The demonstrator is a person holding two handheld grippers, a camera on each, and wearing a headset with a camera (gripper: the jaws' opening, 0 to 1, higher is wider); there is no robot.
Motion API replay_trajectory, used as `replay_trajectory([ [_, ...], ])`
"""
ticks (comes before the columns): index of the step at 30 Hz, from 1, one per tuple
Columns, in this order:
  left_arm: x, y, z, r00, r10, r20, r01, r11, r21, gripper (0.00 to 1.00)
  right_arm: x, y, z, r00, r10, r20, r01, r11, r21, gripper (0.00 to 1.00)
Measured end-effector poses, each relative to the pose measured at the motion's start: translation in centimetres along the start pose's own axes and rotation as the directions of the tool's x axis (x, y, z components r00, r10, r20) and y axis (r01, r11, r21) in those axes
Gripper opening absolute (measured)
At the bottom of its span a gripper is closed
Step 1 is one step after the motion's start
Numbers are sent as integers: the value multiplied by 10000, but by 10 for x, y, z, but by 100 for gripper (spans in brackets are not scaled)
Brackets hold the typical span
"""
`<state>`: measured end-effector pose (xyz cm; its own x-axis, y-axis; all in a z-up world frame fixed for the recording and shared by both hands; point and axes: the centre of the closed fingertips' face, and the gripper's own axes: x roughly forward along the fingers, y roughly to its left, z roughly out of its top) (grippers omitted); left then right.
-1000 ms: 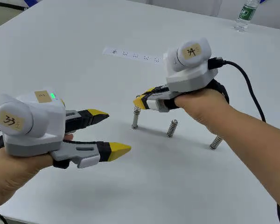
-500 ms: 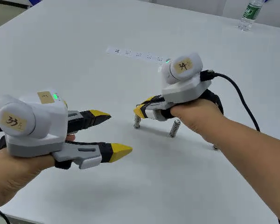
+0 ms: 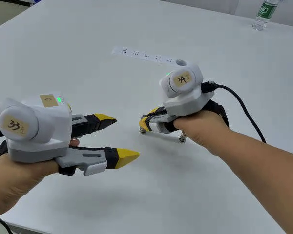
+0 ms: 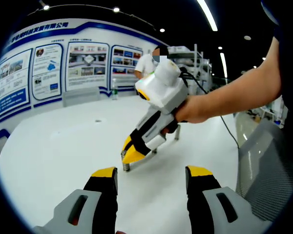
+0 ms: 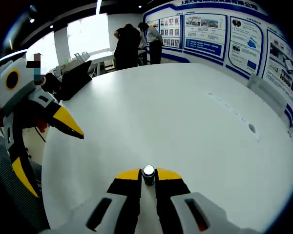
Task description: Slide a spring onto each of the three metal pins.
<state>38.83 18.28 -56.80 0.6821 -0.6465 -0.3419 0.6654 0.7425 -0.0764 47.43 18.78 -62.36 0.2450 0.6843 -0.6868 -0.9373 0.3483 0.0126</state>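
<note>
My right gripper (image 3: 144, 125) is low over the white table (image 3: 63, 58), shut on the spring of the leftmost metal pin (image 3: 142, 130). That pin's round silver top (image 5: 148, 171) pokes up between the yellow tips of the right gripper (image 5: 147, 176). In the left gripper view the same pin (image 4: 126, 167) stands coiled under the right gripper (image 4: 133, 153). A second pin with a spring (image 3: 182, 138) peeks out beside the hand. The arm hides the third pin. Nearer me, my left gripper (image 3: 123, 138) hangs open and holds nothing; in its own view the left gripper (image 4: 151, 173) is wide apart.
A white power strip (image 3: 146, 55) lies behind the pins and a water bottle (image 3: 265, 11) stands at the far right corner. A black cable (image 3: 240, 106) trails from the right gripper. People (image 5: 136, 41) stand beyond the table's far edge.
The right gripper has sunk down along the leftmost pin, toward the table, and now covers most of it. The left gripper has stayed put and open.
</note>
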Motion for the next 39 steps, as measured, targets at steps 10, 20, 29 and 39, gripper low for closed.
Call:
replay_trajectory([
  [10, 2, 0, 3, 10000, -18, 12, 18, 10000, 26, 58, -8, 0, 3, 9998, -111, 139, 114, 9997, -227, 18],
  [20, 3, 0, 2, 10000, 30, -54, -29, 10000, 69, 59, -27, 3, 6, 9976, -264, 648, 286, 9990, -335, 21],
  [29, 5, -6, -5, 9993, 48, -361, -32, 9990, 441, 62, -51, 17, -5, 9946, -245, 1011, 274, 9992, -275, 23],
  [39, -1, -9, -9, 9994, 157, -324, -152, 9997, 176, 63, -83, 33, -28, 9912, -349, 1275, 364, 9993, -97, 26],
])
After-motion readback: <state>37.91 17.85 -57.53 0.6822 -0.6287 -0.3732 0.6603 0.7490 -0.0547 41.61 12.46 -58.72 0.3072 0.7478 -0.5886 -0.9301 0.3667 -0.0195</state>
